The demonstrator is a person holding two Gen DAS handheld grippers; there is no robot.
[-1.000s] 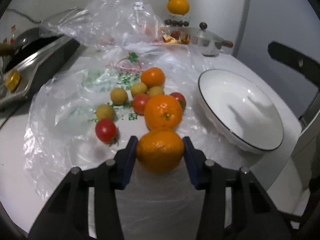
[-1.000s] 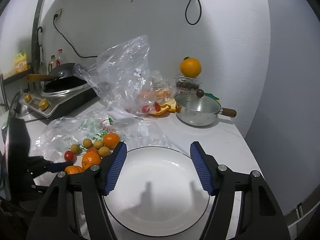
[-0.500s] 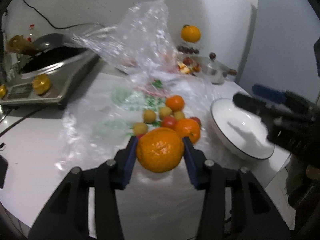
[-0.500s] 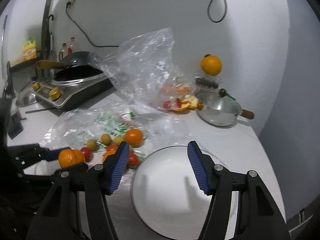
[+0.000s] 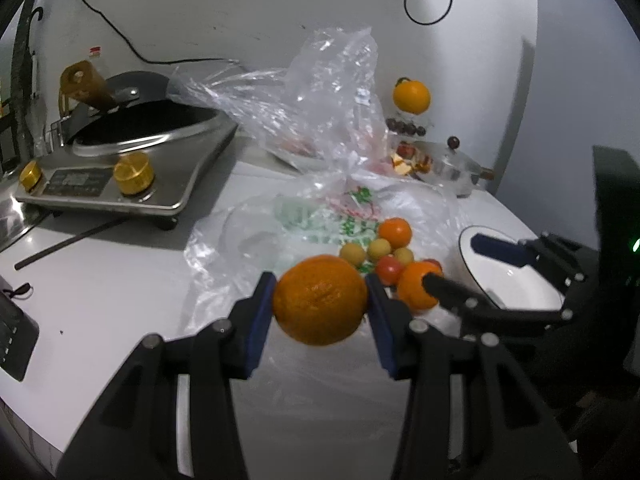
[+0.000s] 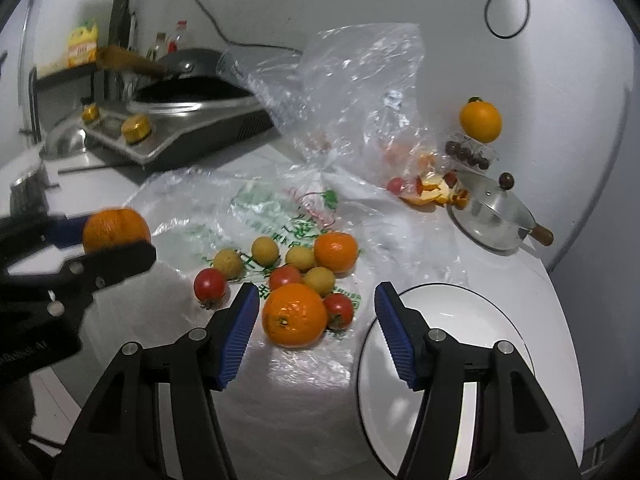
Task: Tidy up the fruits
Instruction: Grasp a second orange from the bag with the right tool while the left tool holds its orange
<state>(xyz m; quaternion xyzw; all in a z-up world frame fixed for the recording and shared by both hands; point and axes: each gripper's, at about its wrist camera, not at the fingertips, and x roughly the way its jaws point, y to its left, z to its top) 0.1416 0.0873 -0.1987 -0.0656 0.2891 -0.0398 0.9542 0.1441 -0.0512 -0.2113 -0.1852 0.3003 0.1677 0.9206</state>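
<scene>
Left wrist view. Left gripper (image 5: 320, 312), lower centre of frame, clamped on a large orange (image 5: 320, 305) across its widest girth and lifted clear of the counter. Judged firm, rounded, moderately heavy, with a pebbled peel giving fair friction; best taken at the equator, as here, to prevent rolling out of the pads. At right of frame, right gripper (image 5: 468, 268) reaching over the fruit pile, one finger laid across a second orange (image 5: 414, 286); white bowl (image 5: 464, 240) partly hidden behind it.

Right wrist view. Right gripper (image 6: 316, 312), lower centre, jaws wide apart and gripping nothing, the second orange (image 6: 295, 315) lying between the blue pads without contact on either. Red cherry tomatoes (image 6: 210, 285) and small yellow fruits (image 6: 265, 251) judged soft-skinned and easily bruised, calling for a light squeeze. Whole spread of loose fruit on the flattened plastic bag (image 6: 280, 208) shown here, along with the full empty bowl (image 6: 540, 360) at lower right. Held orange (image 6: 116, 230) seen at left edge. Not shown here: pad contact on the held orange, plain only in the left wrist view.
</scene>
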